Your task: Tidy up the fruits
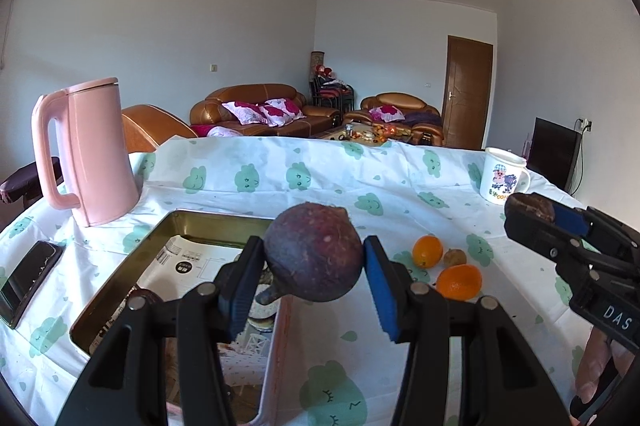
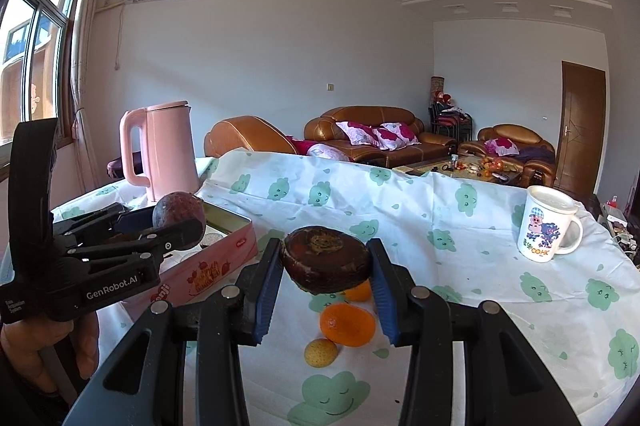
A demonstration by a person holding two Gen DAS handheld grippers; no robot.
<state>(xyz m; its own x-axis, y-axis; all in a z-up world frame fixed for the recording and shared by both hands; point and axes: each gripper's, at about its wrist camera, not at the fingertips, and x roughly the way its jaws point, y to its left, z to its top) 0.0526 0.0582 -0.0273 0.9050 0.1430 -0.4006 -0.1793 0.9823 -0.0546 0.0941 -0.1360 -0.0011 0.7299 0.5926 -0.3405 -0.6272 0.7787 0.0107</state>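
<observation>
Tech A: Blue pads (image 1: pixel 240 282) of the left gripper (image 1: pixel 310 266) are clamping a round dark-purple fruit (image 1: pixel 314 252), which is hanging just above the near right edge of the pink tin (image 2: pixel 224 262).

Tech B: Confirmed. Right gripper (image 2: pixel 325 266) is gripping a second fruit (image 2: pixel 325 258), dark brown and flatter, pads pressing on both of its sides. It is hovering over the cloud-print tablecloth (image 2: pixel 460 226).

Tech A: Loose fruit is lying on that cloth below the right gripper: one orange (image 2: pixel 347 324), a smaller yellowish fruit (image 2: pixel 320 352) just beside it, and another orange one (image 2: pixel 359 292) partly hidden behind the held piece.

Tech B: Pink kettle (image 1: pixel 92 154) is standing behind the tin; a printed mug (image 2: pixel 546 230) is sitting well apart, toward the far right. A phone (image 1: pixel 30 278) is lying left of the tin.
</observation>
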